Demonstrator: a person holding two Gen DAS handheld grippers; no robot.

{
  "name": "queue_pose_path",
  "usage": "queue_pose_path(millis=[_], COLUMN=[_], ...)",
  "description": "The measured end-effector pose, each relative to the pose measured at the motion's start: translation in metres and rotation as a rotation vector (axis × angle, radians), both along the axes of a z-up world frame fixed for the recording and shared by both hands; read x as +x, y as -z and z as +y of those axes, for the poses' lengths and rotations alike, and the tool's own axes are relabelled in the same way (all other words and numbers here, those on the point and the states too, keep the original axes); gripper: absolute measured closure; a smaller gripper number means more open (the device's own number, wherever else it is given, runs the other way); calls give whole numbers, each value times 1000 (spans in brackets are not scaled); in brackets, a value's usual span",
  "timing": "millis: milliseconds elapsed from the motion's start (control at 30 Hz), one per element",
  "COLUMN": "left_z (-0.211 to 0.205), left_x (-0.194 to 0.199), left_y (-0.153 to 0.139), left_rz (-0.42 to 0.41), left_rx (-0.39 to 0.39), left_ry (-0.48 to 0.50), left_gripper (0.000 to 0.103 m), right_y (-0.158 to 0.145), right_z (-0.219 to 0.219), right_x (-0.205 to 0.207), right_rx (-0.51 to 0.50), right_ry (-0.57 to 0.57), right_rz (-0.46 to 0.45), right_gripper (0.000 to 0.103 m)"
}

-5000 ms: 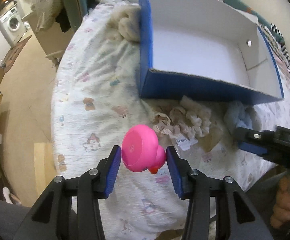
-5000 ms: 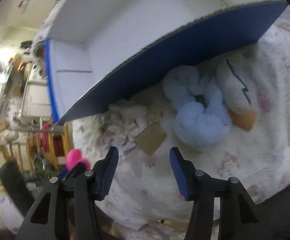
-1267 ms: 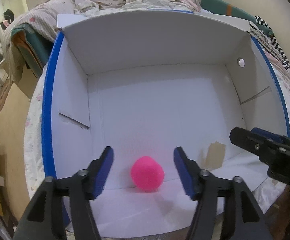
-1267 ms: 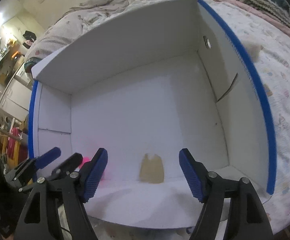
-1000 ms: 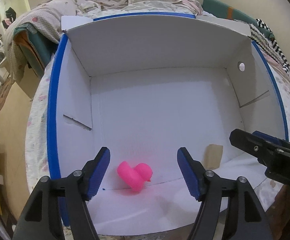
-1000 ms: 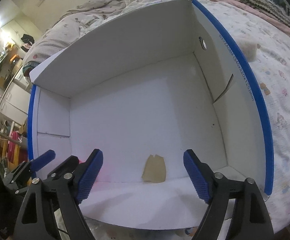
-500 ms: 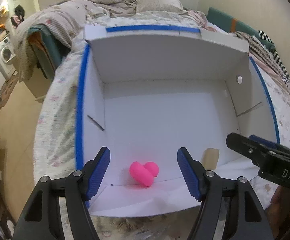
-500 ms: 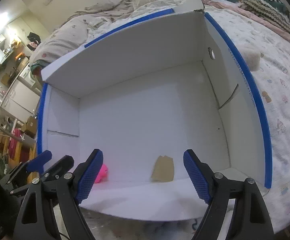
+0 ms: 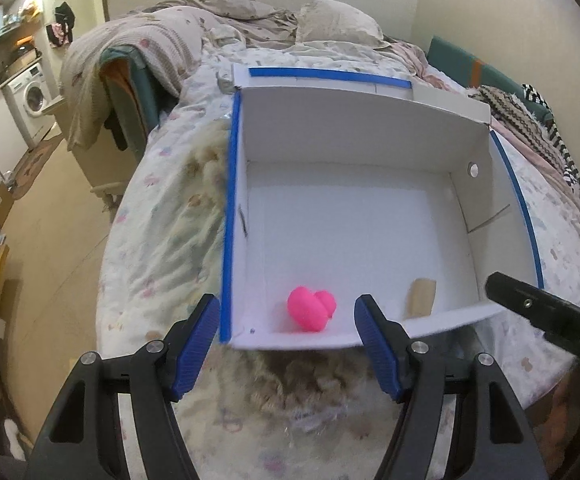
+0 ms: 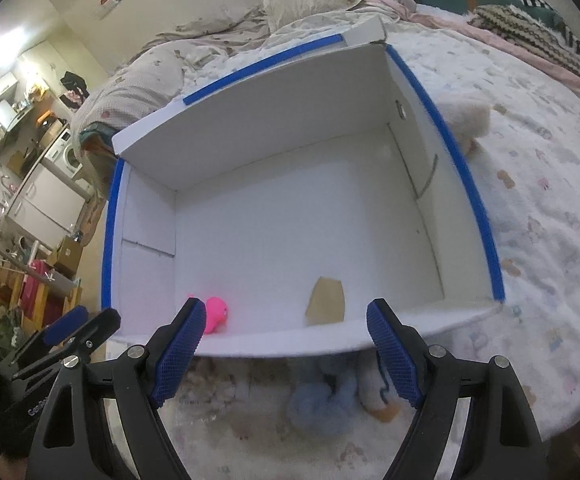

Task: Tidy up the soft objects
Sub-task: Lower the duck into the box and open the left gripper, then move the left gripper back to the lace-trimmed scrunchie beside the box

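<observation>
The bed (image 9: 157, 216) under its patterned sheet fills most of what I see, with a rumpled duvet (image 9: 225, 16) and a pillow (image 9: 334, 24) heaped at its far end. On it sits the big white box (image 9: 350, 216) with blue-edged walls, open at the top, its near wall just ahead of both my tongs. Low in the right wrist view, a pale blue plush (image 10: 322, 404) lies on the sheet just outside that near wall, touching a white plush with an orange tip (image 10: 378, 396); both are blurred. In the left wrist view a cream, curly-furred soft thing (image 9: 302, 388) lies outside the near wall too, also too blurred to make out further. Another fluffy cream thing (image 10: 466, 120) rests beside the box's right wall.

My left tongs (image 9: 285, 344) are spread wide with nothing between them, hanging above the box's near left corner. My right tongs (image 10: 285, 348) are likewise spread and bare, over the near wall.

Inside the box, the pink duck (image 9: 312, 308) lies on the floor close to the near wall, toward the left side. A small brown card scrap (image 10: 326, 296) leans there too, well to the duck's right.
</observation>
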State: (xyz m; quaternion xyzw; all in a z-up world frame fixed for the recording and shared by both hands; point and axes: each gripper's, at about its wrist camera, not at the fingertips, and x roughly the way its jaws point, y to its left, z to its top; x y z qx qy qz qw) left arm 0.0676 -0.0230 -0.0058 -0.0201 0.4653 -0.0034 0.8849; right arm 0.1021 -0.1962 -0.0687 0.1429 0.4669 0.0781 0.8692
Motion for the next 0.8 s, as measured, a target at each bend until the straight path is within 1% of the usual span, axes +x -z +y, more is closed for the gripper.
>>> queue_pose_path(millis=[233,433,700,800], left_z=[15,31,52,60], left_x=[-27,-42,-49,-46], left_y=[1,8,23,27], left_rz=[-2,14,54,72], left_rx=[1,7,17,3], left_ry=[-39,-69,-122,-149], left_gripper=[36,36,36,36], right_y=[2,13,24,30], right_z=[-2,-5,9,18], right_x=[-24,-42,-39,-36], right_rx=[-11,15,13,11], right_ry=[-1,2,-20,-42], right_rz=[8,36,65,83], right_gripper=[16,16,16,16])
